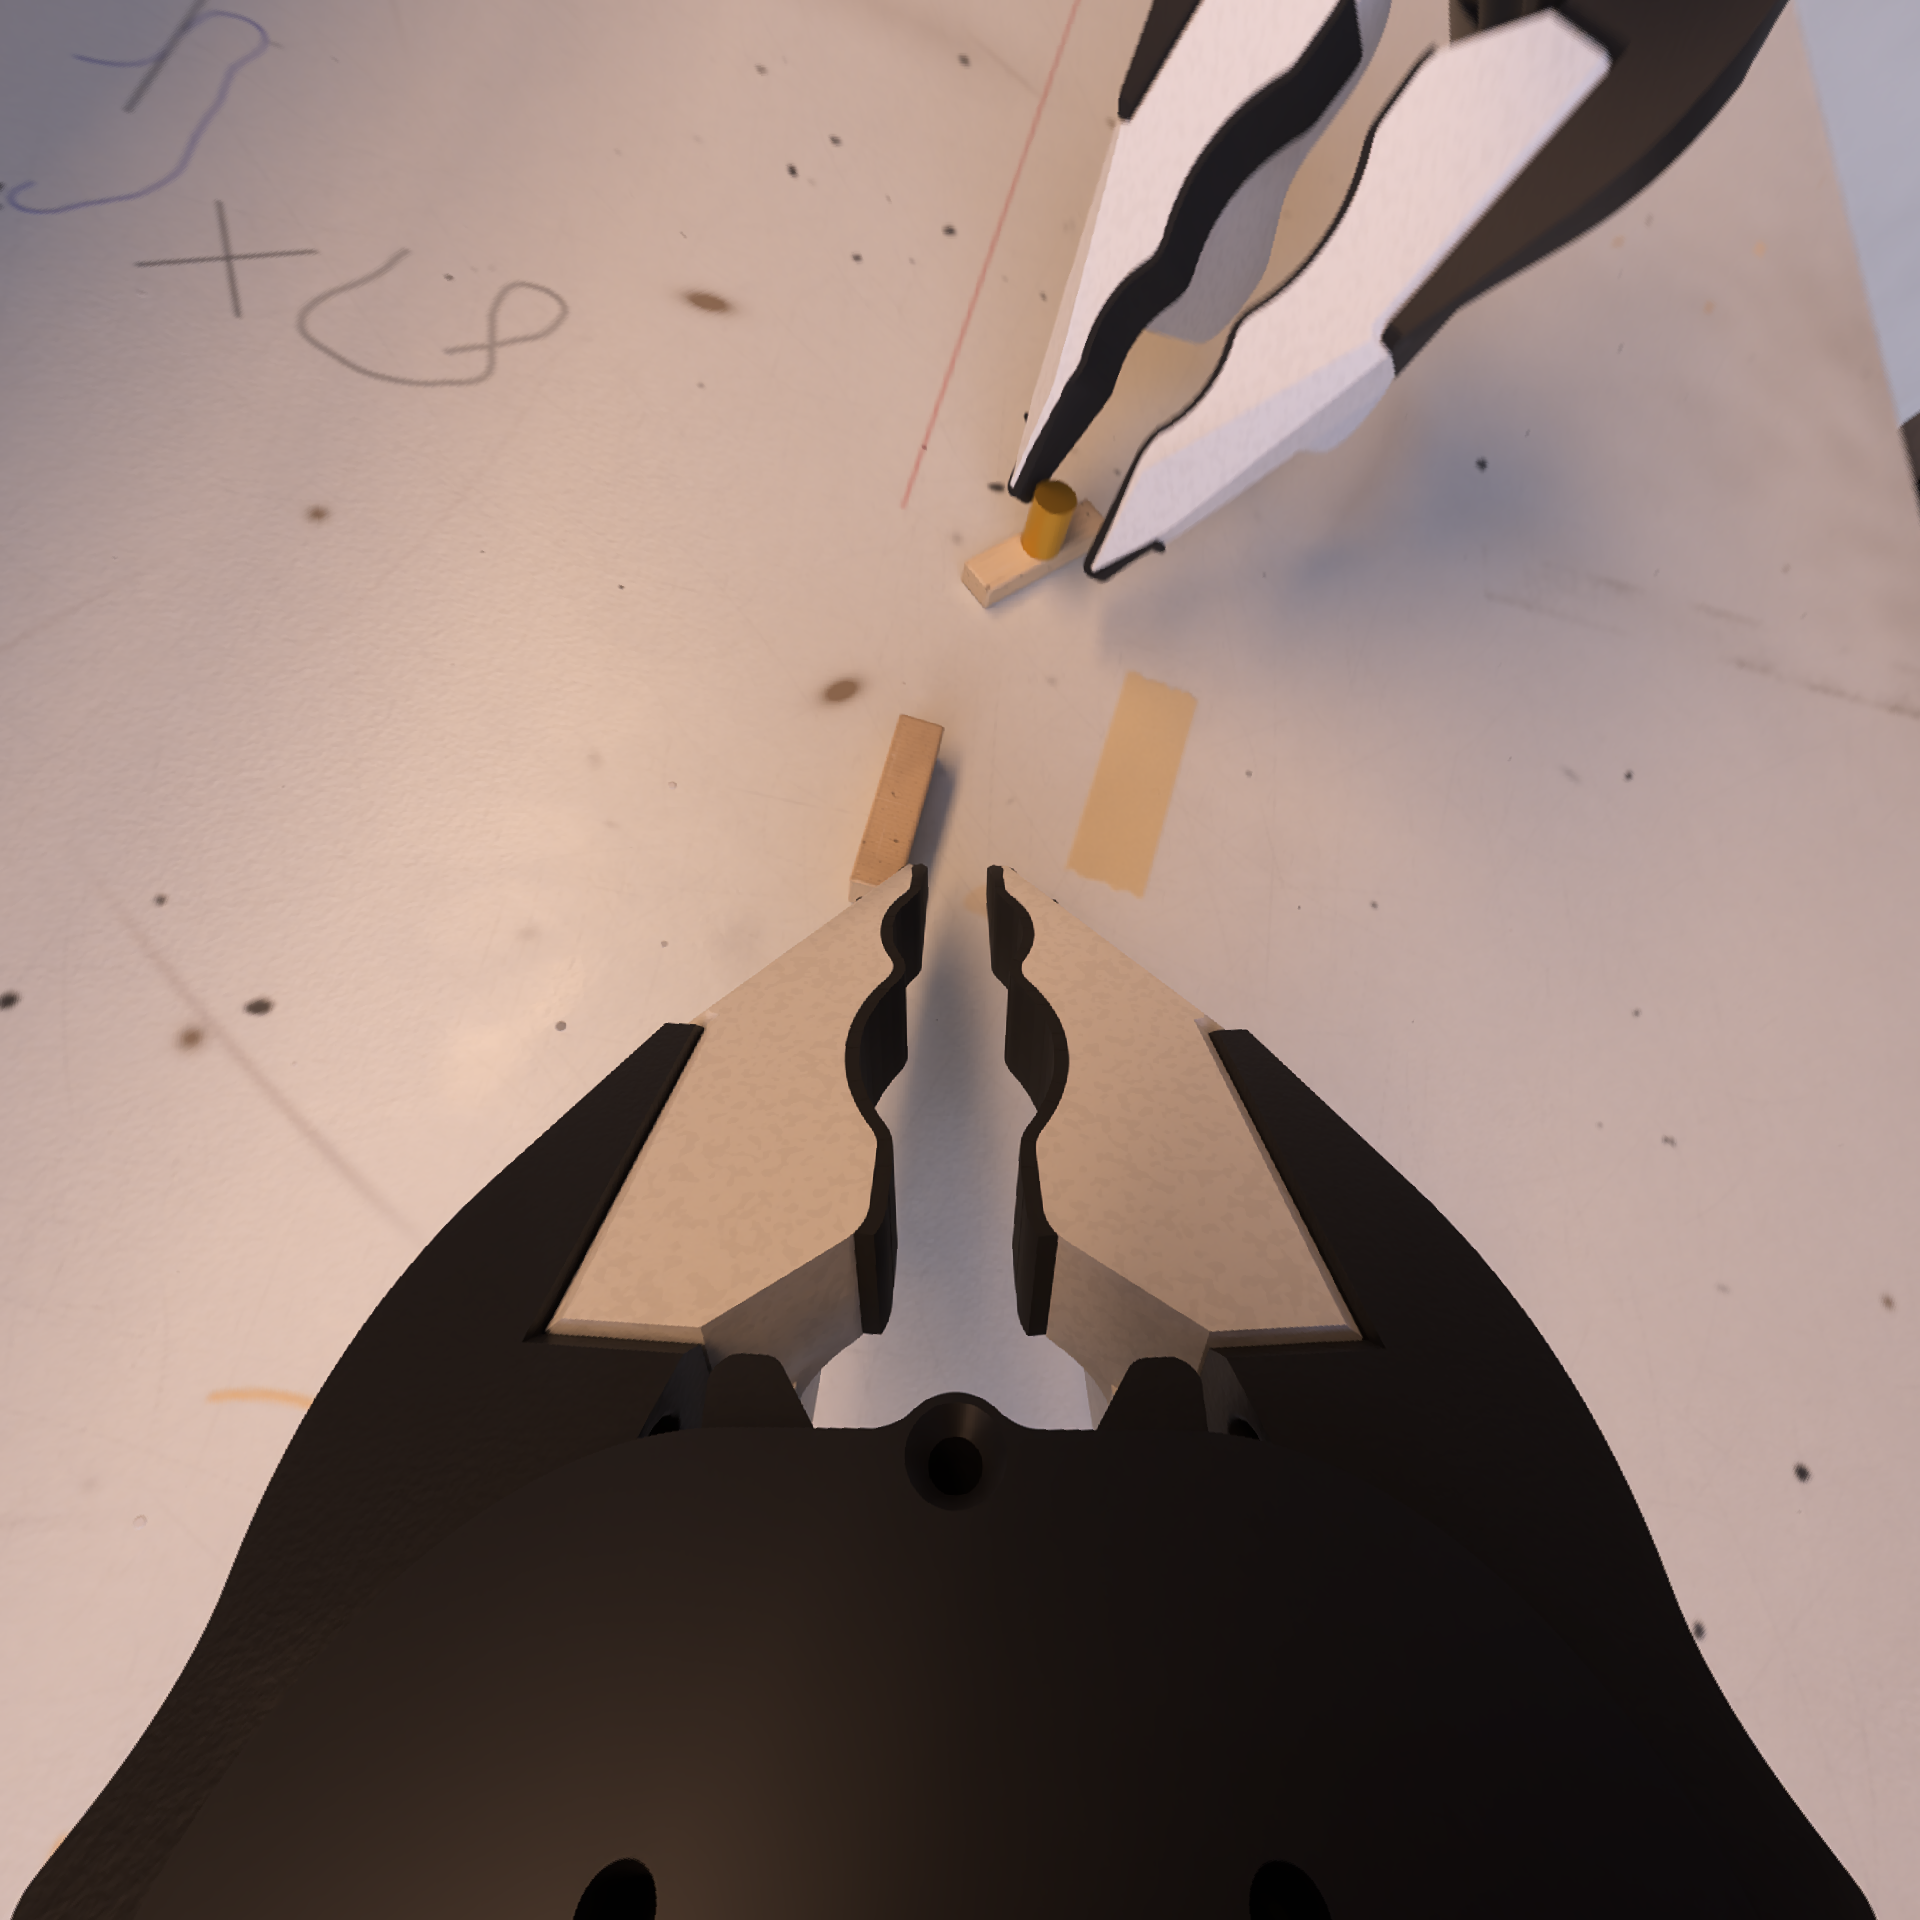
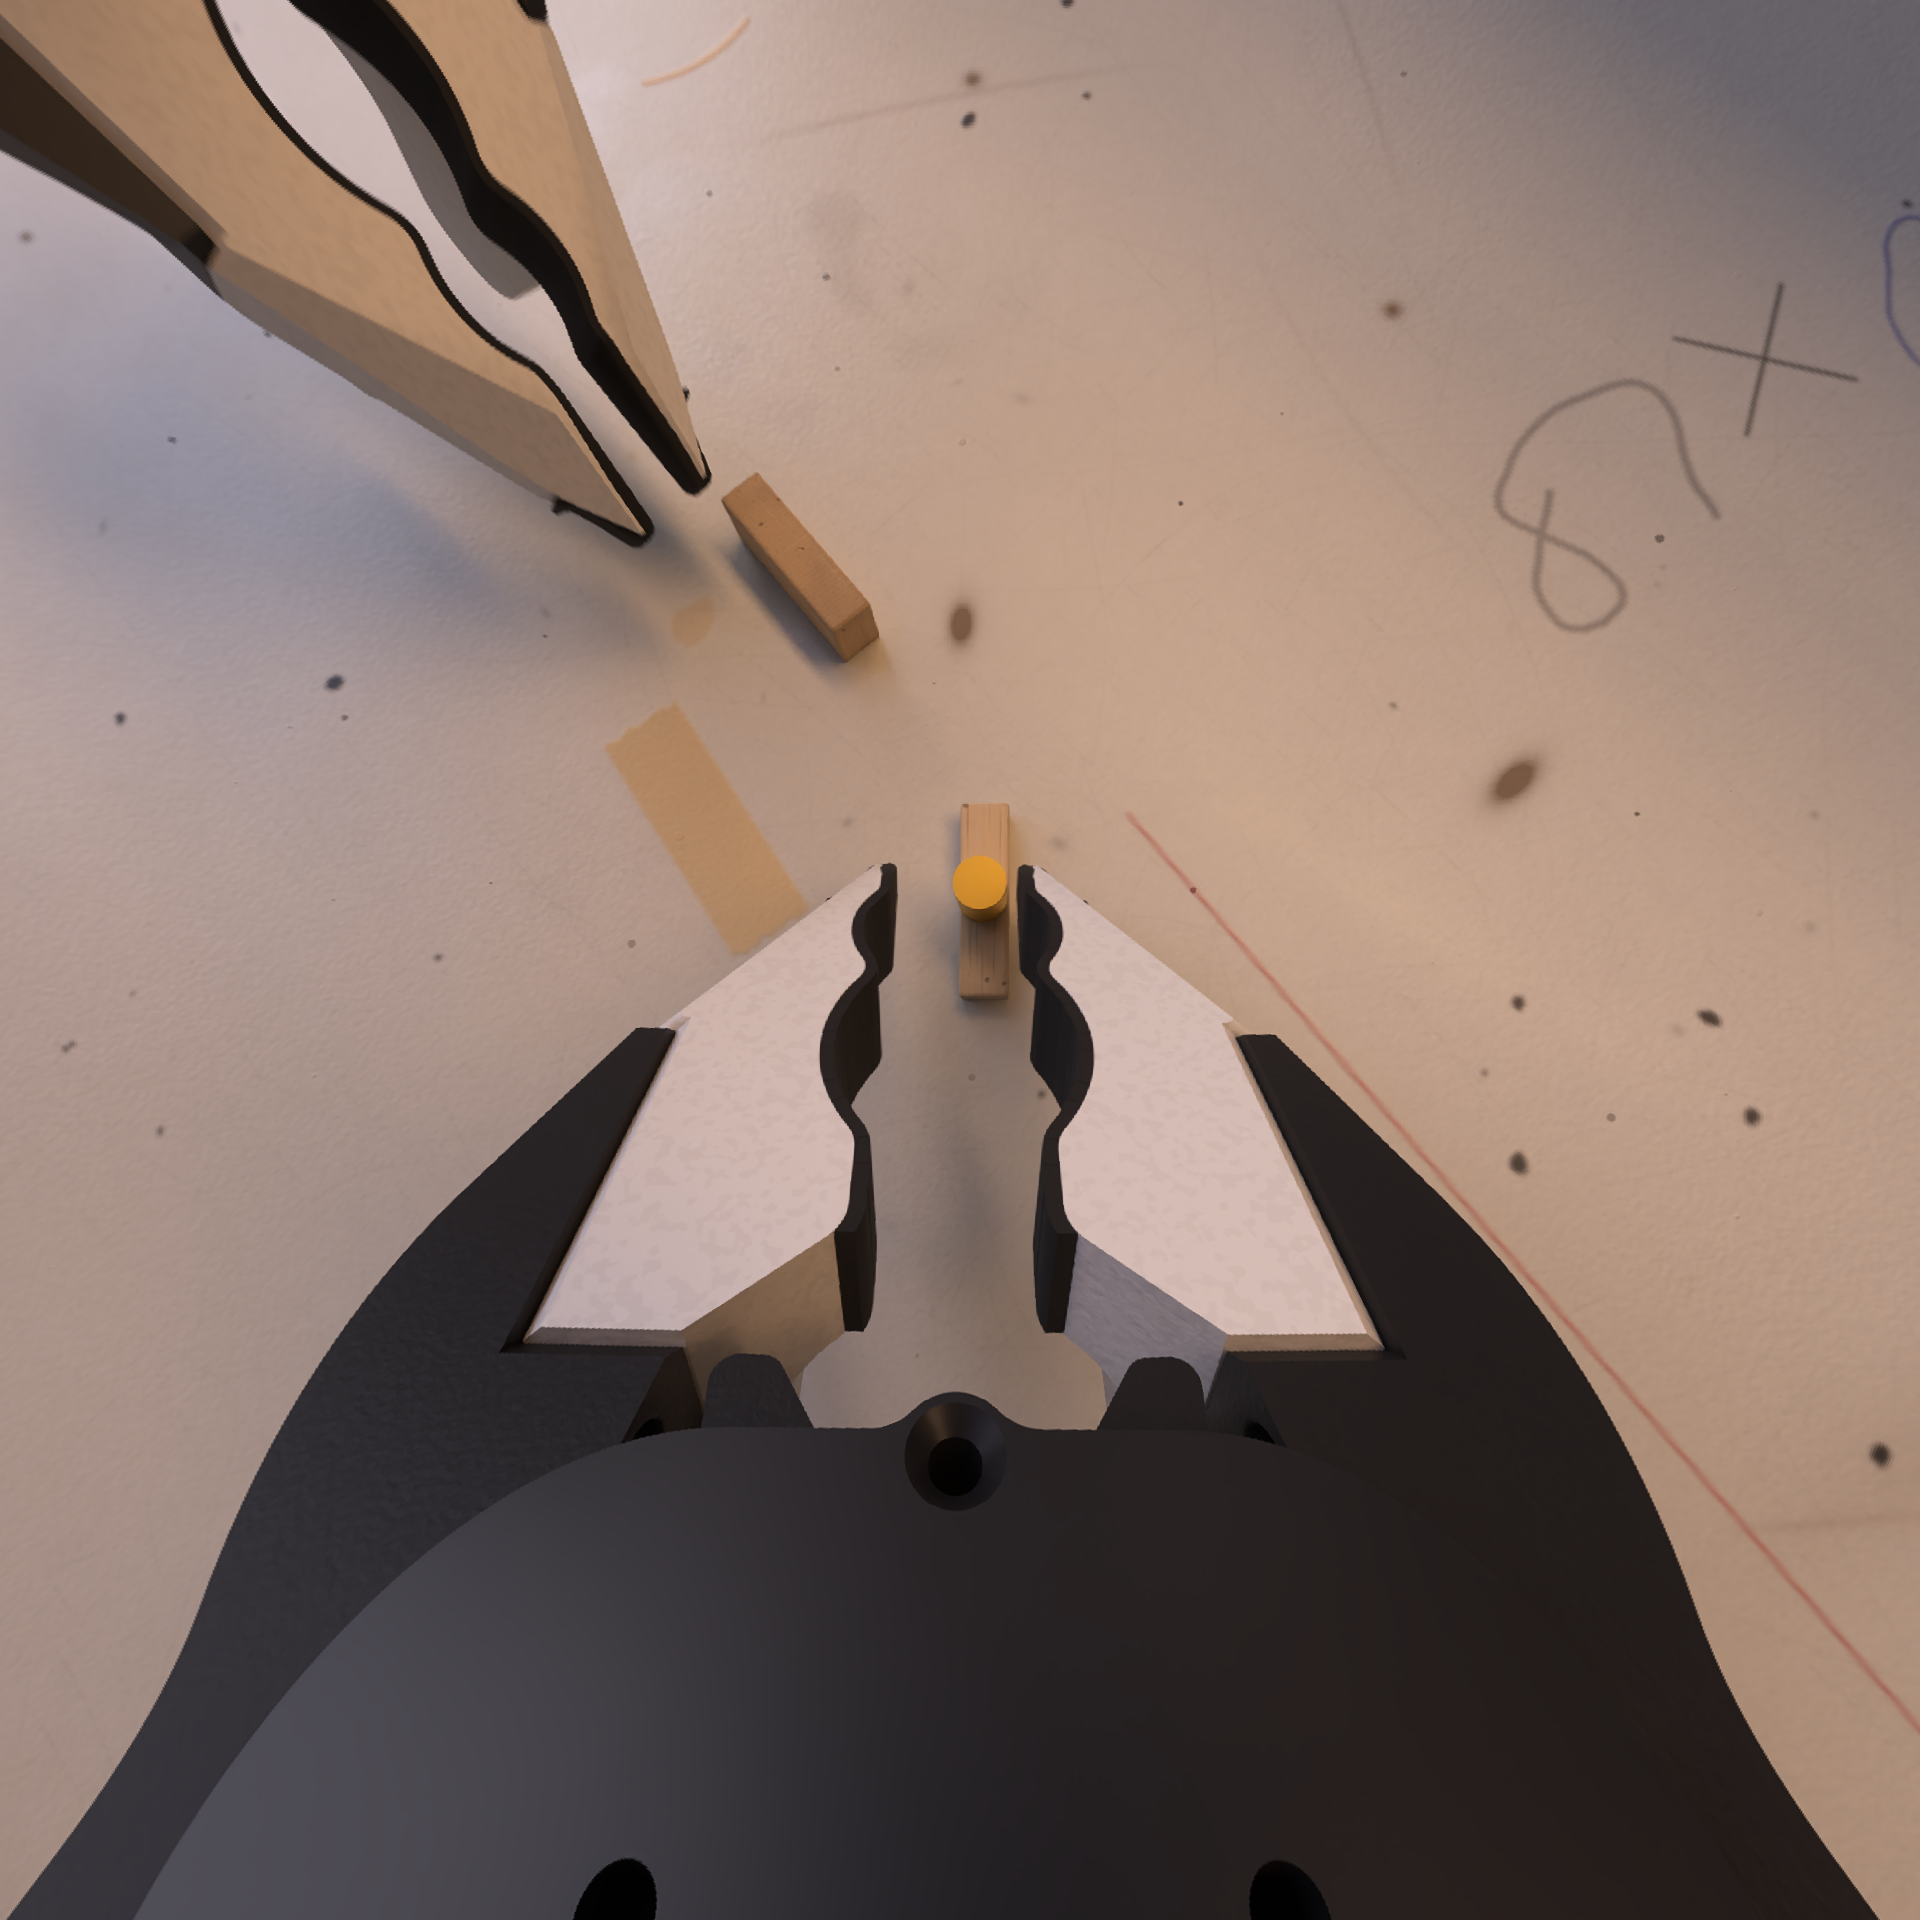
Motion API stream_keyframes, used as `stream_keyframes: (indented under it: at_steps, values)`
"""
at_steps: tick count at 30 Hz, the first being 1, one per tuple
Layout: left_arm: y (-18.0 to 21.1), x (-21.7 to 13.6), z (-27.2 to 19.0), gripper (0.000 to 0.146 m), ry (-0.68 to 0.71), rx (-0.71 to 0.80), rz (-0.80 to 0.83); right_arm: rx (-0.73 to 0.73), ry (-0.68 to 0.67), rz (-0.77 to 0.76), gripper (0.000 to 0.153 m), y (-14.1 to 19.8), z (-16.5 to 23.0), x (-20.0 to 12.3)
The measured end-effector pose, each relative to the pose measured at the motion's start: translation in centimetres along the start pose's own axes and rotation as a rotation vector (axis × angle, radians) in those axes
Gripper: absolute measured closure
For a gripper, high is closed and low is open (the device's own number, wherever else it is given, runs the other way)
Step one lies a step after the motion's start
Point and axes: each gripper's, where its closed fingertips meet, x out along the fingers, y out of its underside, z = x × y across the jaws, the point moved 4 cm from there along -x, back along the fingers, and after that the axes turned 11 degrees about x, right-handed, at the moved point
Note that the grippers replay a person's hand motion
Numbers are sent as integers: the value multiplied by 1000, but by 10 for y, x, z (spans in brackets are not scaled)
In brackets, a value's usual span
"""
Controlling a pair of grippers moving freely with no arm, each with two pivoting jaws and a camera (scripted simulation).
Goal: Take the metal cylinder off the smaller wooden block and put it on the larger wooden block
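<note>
Straddling the metal cylinder (image 2: 980, 883), seemingly untouched: right gripper (image 2: 956, 883), jaws apart.

Workshop, stained, pen-marked tabletop (image 1: 520, 644), tape strip (image 1: 1132, 784)

Near end of larger wooden block (image 1: 898, 805) behind left hand-held gripper (image 1: 956, 883) fingertip.

Warm soft light, wide-angle edge distortion
</note>
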Motion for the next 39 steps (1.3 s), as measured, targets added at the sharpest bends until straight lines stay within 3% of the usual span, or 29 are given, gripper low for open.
stream_keyframes:
  at_steps: [4, 11, 21, 25, 31, 33, 37, 39]
  values:
    - [-2, -7, 4, 131, -1, -50, -62, -17, 24, 28, 123, -2, 1, 4]
    - [-2, -4, -1, 114, 12, 7, -31, -27, 56, 54, 126, -4, -1, 10]
    - [-1, -5, 0, 116, -11, 8, -26, -73, 13, 78, 133, -6, -7, 2]
    - [-1, -6, 0, 120, -13, 9, -26, -76, 2, 83, 122, -7, -5, 1]
    - [0, -6, 0, 124, -12, 9, -24, -23, 21, 129, 118, -2, -4, 3]
    - [0, -6, 0, 124, -12, 5, -24, -15, 41, 137, 121, -1, -4, 3]
    - [0, -6, 1, 125, -14, 4, -24, -32, 56, 149, 143, -1, -3, 6]
    - [0, -7, 3, 125, -26, -3, -22, -54, 46, 166, 143, -3, -4, 7]
